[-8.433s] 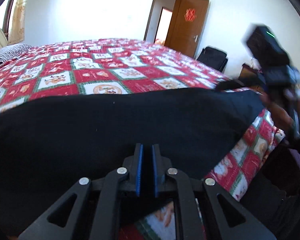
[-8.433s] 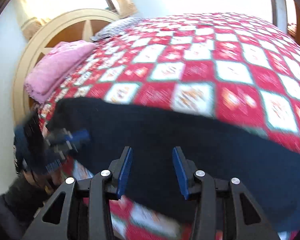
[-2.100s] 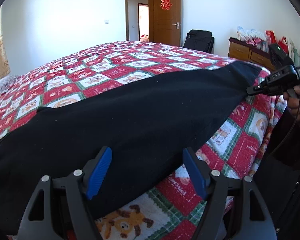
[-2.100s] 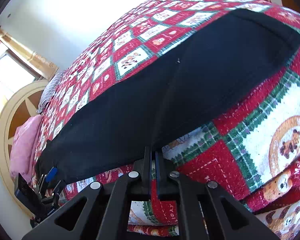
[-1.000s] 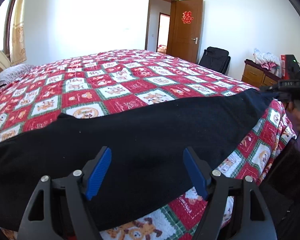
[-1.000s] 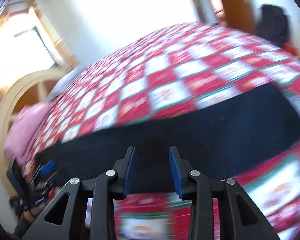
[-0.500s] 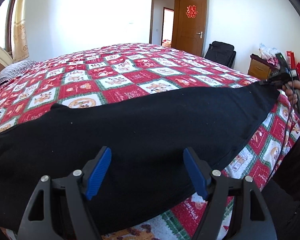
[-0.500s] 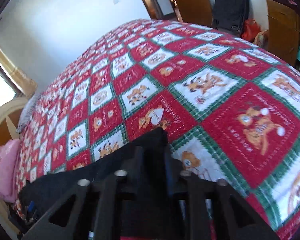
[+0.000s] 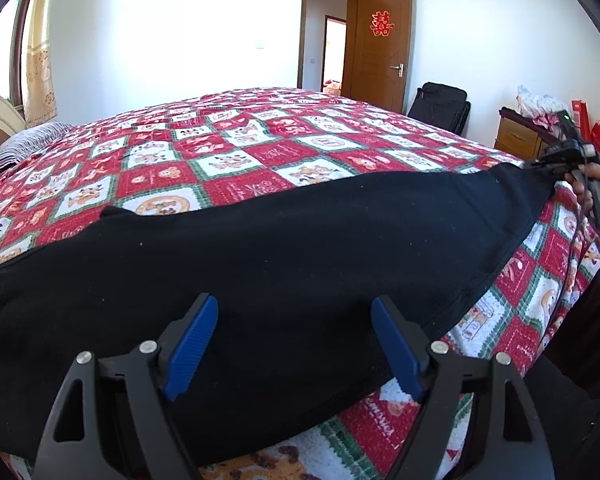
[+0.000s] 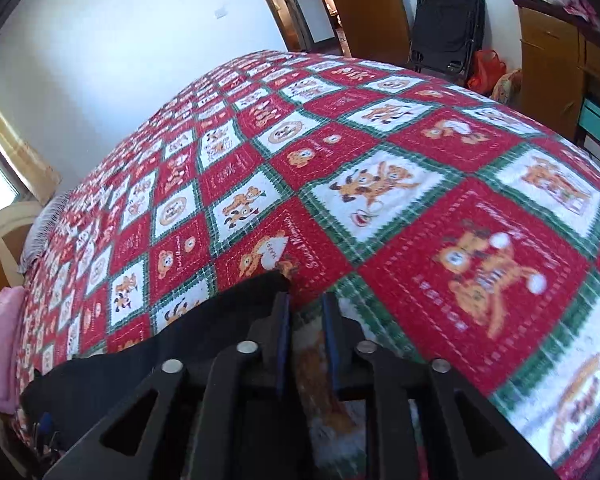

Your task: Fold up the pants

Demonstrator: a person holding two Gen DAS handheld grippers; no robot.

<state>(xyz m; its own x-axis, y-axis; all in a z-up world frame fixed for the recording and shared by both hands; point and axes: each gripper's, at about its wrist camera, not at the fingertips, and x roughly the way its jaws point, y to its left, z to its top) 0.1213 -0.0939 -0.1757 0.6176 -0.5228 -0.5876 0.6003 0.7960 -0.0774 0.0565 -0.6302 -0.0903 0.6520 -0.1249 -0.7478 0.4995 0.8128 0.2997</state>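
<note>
The black pants [image 9: 284, 256] lie flat along the near edge of the bed. My left gripper [image 9: 294, 344] is open, its blue pads hovering just over the pants' near end. My right gripper [image 10: 305, 332] sits at the far corner of the pants [image 10: 236, 312]; its jaws stand slightly apart with bedspread showing between them, and the black cloth lies against the left finger. In the left wrist view the right gripper [image 9: 556, 160] shows at the pants' far right corner, held by a hand.
The bed has a red, white and green patchwork spread [image 9: 260, 152]. A striped pillow [image 9: 24, 144] and a pink cloth [image 10: 0, 340] lie at the head end. A wooden door [image 9: 380, 48], black bag [image 9: 440, 108] and wooden cabinet [image 10: 552, 48] stand beyond the bed.
My right gripper let go, swung to the pants' far corner and narrowed there. Over the last half second its jaws parted a little. My left gripper stayed open over the near end.
</note>
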